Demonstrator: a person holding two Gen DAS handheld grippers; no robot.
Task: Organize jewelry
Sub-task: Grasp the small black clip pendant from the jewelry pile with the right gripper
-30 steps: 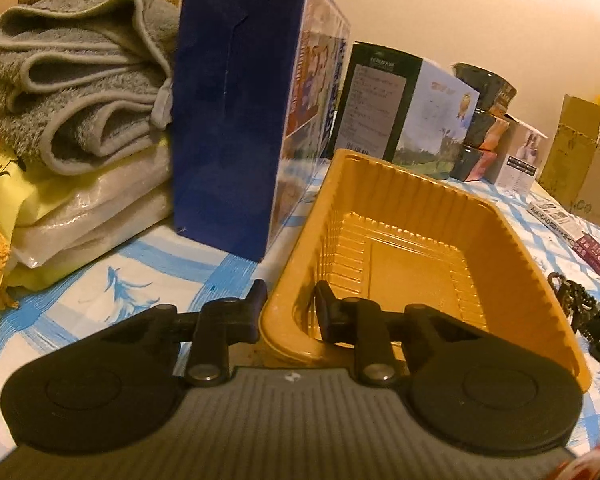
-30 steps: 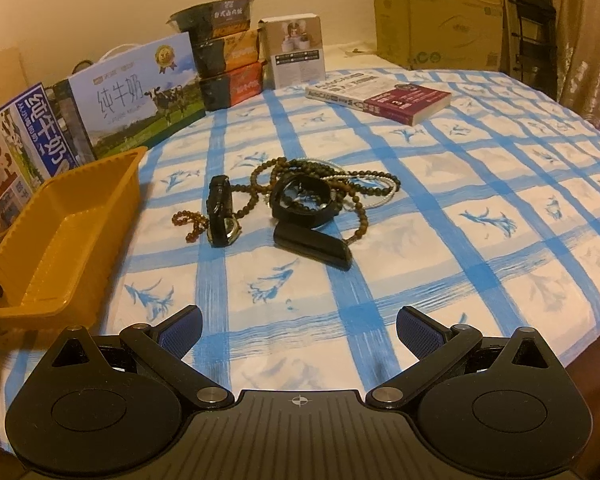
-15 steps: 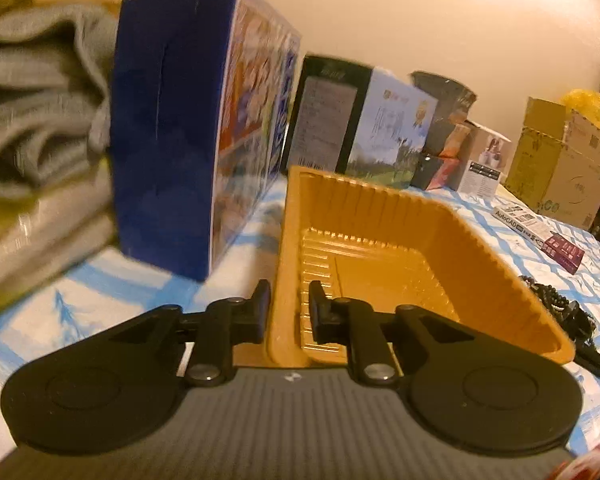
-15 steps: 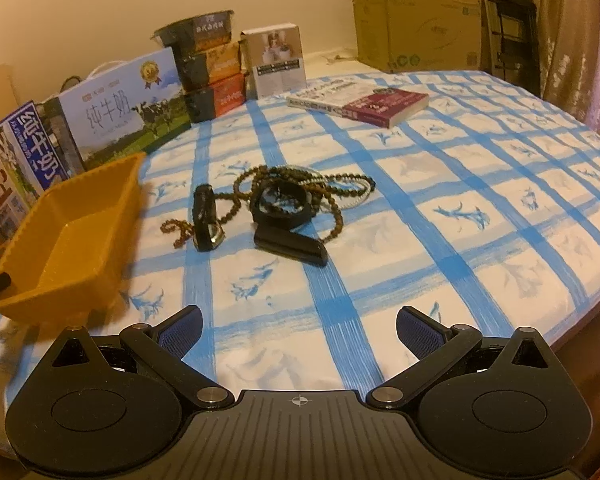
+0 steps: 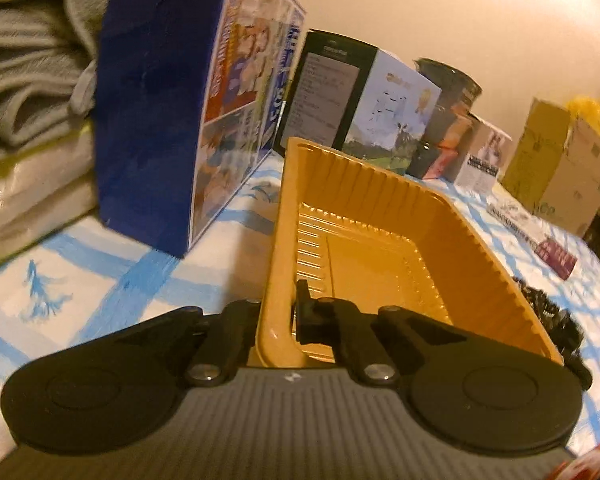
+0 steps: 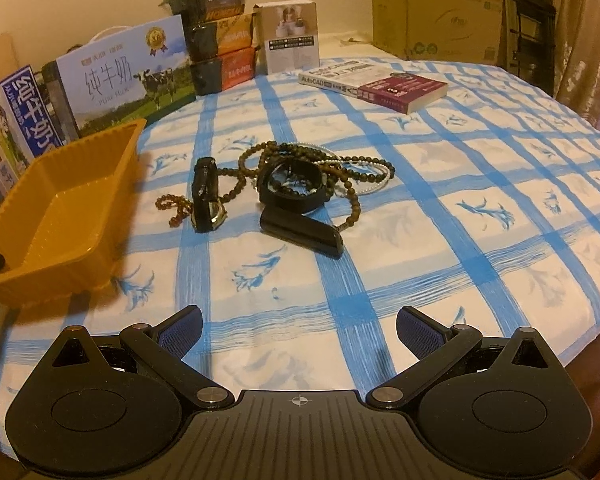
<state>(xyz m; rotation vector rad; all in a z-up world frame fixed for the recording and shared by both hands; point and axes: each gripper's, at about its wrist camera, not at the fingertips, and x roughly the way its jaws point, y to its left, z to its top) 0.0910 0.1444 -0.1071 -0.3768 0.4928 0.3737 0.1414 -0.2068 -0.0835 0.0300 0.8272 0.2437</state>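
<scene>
While both units sit low over the tabletop (image 6: 480, 184), covered in a blue-and-white checked cloth, the largest item ahead of the left fingers is a blue carton (image 5: 168, 112) standing upright, just left of and beyond the fingertips, with folded grey towels (image 5: 32, 60) further left. Directly at the left gripper (image 5: 278, 308) is the orange plastic tray (image 5: 384, 248): its near wall is pinched between the two fingers, one outside the wall, one inside, closed firmly on it. Tray interior is bare. In the right wrist view the same tray (image 6: 60, 208) lies well left of the right fingers and looks slightly tilted. Right gripper (image 6: 298, 328) stands wide open, nothing between its pads, cloth only beneath. Ahead of the right fingers, centred and well apart from them, lies the jewelry pile: dark bead necklaces (image 6: 340, 164) tangled together, a black band (image 6: 294, 186) coiled in a ring among them, a black flat bar (image 6: 302, 232) nearest the fingers, and a wristwatch (image 6: 208, 196) at the pile's left. Beyond, to the right, rests a book (image 6: 380, 84).
</scene>
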